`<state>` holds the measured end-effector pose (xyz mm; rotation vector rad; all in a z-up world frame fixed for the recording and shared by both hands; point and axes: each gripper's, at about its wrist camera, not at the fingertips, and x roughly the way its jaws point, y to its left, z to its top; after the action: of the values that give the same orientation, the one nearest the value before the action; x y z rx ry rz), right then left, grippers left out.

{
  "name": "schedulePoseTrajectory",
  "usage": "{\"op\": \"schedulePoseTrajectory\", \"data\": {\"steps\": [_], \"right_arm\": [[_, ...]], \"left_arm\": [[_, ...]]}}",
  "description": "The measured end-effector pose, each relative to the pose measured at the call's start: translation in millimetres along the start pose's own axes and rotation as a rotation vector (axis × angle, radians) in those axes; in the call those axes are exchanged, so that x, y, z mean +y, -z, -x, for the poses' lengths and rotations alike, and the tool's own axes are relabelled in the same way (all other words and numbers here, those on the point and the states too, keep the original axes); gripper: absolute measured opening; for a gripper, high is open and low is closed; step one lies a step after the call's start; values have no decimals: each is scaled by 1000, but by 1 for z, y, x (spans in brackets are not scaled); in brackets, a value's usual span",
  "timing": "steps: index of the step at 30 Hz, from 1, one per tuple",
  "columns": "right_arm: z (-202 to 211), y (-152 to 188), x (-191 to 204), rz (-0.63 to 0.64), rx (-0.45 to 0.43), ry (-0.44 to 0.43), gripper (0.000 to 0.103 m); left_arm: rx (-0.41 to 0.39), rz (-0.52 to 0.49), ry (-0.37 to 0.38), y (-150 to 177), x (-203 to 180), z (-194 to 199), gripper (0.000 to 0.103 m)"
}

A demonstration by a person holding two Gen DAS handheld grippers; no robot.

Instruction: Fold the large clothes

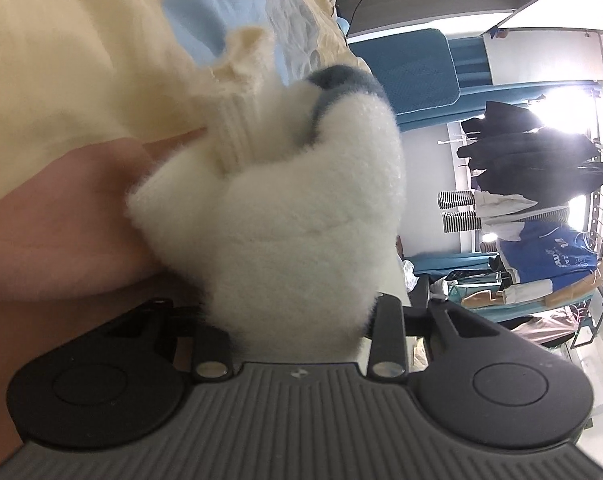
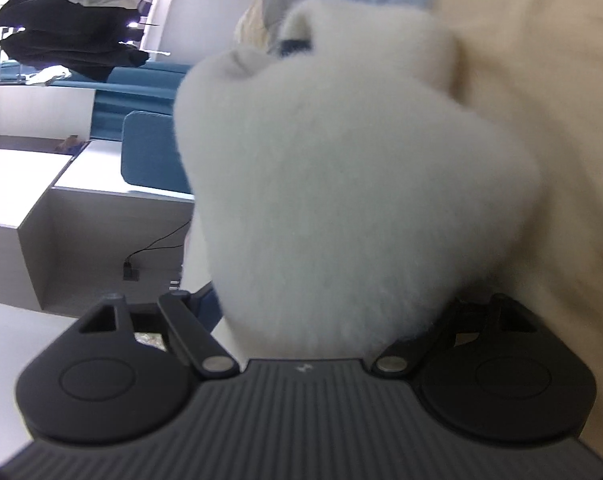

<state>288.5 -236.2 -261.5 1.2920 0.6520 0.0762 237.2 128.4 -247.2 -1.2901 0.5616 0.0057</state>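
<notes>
A: Left tool (image 1: 297, 216) state?
B: Fingers buried in a wad of white fleece (image 1: 301, 248), so it reads as clamped on the fleece. A cream ribbed cuff (image 1: 237, 136) pokes out of the same wad. Fingertips not visible.
A: Right tool (image 2: 341, 184)?
B: Same story, closed on the white fleece (image 2: 341, 200). The bundle fills the middle of the view and hides the fingers.
A: Where's the rest of the garment?
B: Cream fabric (image 1: 61, 48) spreads across the upper left in the left view and along the right side in the right view (image 2: 541, 120). Pink cloth (image 1: 61, 220) sits below it on the left, light blue sheet (image 1: 205, 20) behind.
A: Surroundings?
B: Clothes rack (image 1: 541, 200) with dark jackets and a blue shirt, teal chair (image 1: 417, 76), grey surface (image 2: 25, 196) with a black cable (image 2: 153, 248) trailing below it. Both views are rotated sideways.
</notes>
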Motion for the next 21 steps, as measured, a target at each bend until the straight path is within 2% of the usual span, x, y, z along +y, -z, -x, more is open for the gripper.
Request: {"op": "schedulePoseTrajectory", "data": {"steps": [5,8,10,13,21], "right_arm": [[7,-5,10,125,-6,-19,47],[17,-4,27,227,-18,-44,40],[26,-5,38,283,-27,-72,36],[39,-10,53,344,-24,-101,35],[81,-37,82,407,-33,-184,34]], "left_arm": [[-10,-32,-3,4,-3,2,40],[-17,-84,2,5,-11,7,40],[-21,-110,31,6,-15,14,40],[-17,-123,63,11,-20,25,40],[12,-196,120,44,-55,52,40]]}}
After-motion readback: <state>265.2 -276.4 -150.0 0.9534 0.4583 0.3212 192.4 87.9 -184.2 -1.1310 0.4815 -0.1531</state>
